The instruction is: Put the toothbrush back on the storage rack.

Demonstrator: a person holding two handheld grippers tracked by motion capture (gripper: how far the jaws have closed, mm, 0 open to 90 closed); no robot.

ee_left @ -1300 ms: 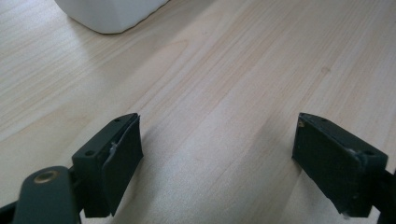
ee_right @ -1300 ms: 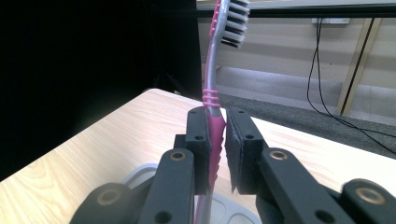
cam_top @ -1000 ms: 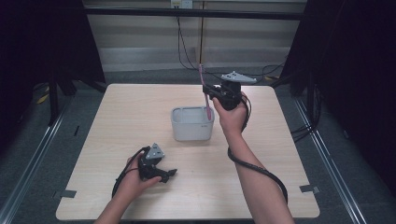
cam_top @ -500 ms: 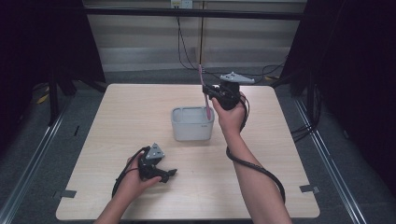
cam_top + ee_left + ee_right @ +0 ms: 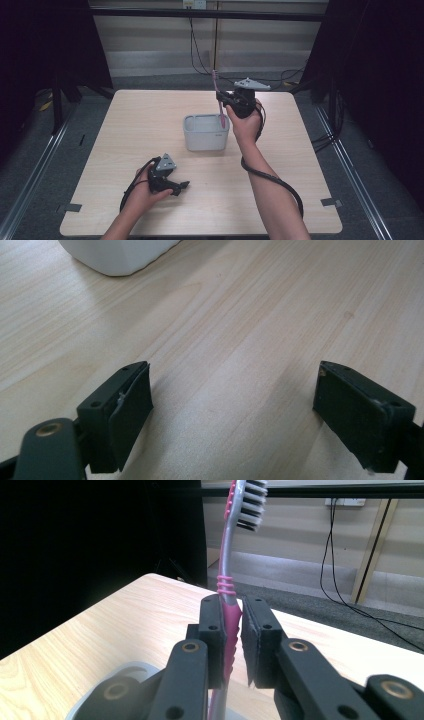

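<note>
A pink and grey toothbrush (image 5: 228, 575) stands nearly upright, bristles up, with my right gripper (image 5: 234, 625) shut on its pink handle. In the high view that right gripper (image 5: 226, 100) holds the toothbrush (image 5: 218, 97) over the right side of a grey rectangular container (image 5: 206, 132) at the table's middle; the handle's lower end reaches down inside it. My left gripper (image 5: 180, 186) rests on the table near the front left, open, nothing between its jaws. In the left gripper view its gripper (image 5: 232, 405) has bare wood between the pads (image 5: 131, 405), and the container's corner (image 5: 117, 255) lies ahead.
The wooden table (image 5: 125, 130) has bare room on the left and right. Black cables (image 5: 270, 177) trail from both grippers. A dark frame and floor rails surround the table; wall cables (image 5: 197, 50) hang behind it.
</note>
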